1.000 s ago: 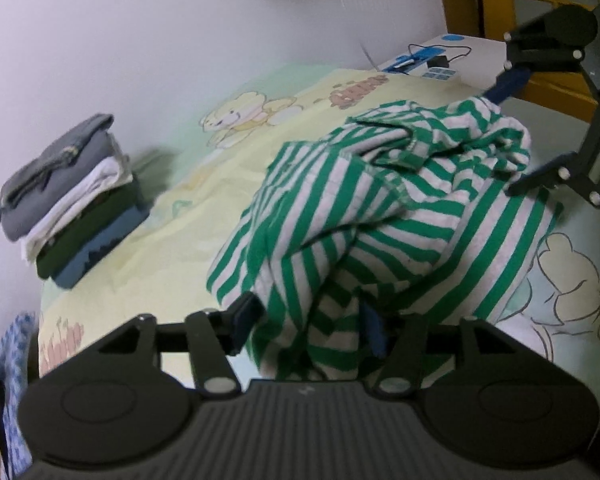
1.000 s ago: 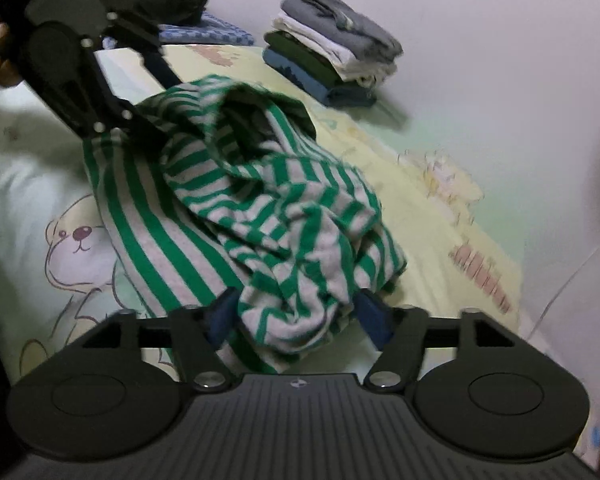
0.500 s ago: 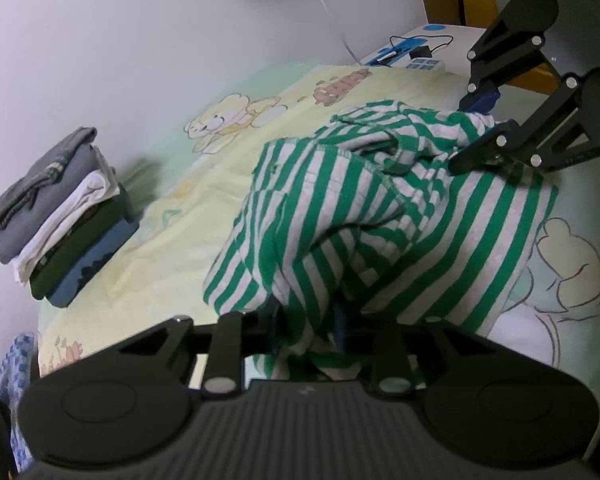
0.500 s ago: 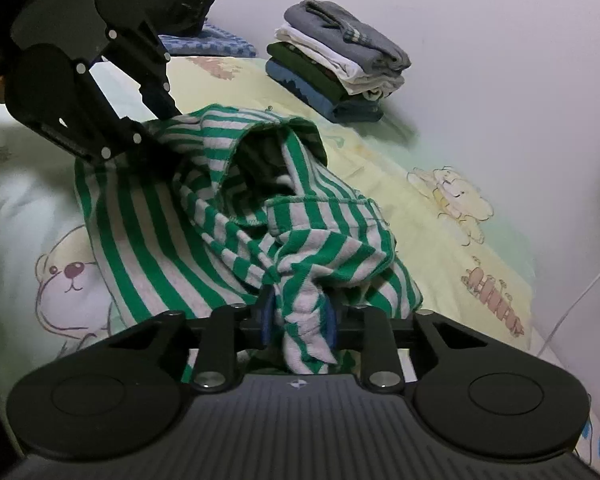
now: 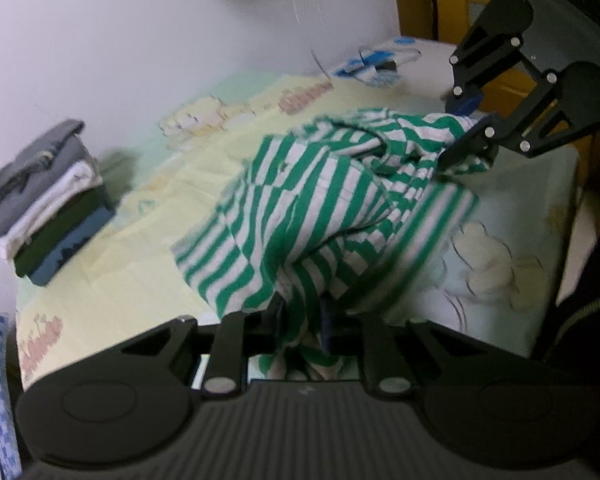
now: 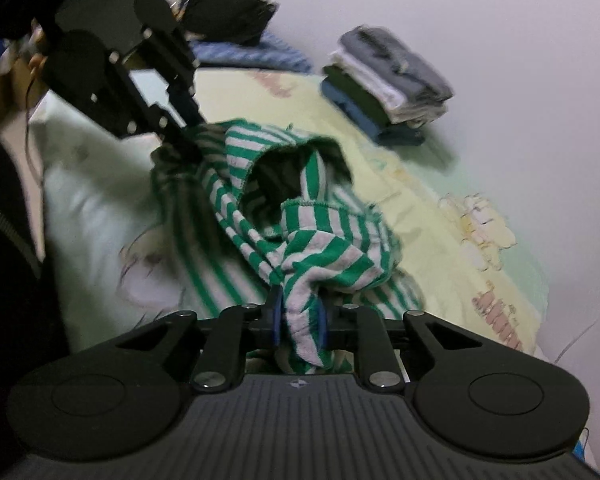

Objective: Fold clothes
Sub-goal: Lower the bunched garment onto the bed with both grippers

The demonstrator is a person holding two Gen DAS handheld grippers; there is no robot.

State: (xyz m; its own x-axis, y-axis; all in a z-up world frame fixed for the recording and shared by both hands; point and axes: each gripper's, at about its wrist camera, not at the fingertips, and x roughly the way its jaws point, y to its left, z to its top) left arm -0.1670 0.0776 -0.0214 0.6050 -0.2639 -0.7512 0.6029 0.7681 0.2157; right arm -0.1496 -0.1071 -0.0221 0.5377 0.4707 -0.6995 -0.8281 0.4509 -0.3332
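My left tongs point(image 5: 302, 330) are closing on a bunched fold of the striped shirt point(image 5: 320, 208), the green and white cloth squeezed between the two dark blue pads right in front of my camera. My right tongs point(image 6: 298, 320) are closing too, with a thick roll of the same shirt pinched between their blue pads point(image 6: 275, 314) and a tail of it hanging below them. From the left side I see my right tongs at the far edge of the shirt, their black arms angled down into the cloth; from the right side my left tongs do the same at the opposite edge.

The shirt hangs between the two grips, crumpled and partly lifted off the bed point(image 5: 132, 280), with its lower folds resting on the sheet. An open hem gapes dark in the middle of it, seen from the right. The sheet is pale yellow and light green with cartoon bears printed on it.

Farther off, against the white wall point(image 5: 140, 40), stands a stack of folded clothes point(image 5: 40, 204): grey on top, then white, dark green and blue at the bottom. It sits well apart from the shirt. Beyond the bed, in the right view, lies a black bag point(image 6: 228, 14) on a blue cloth point(image 6: 256, 56), both blurred.
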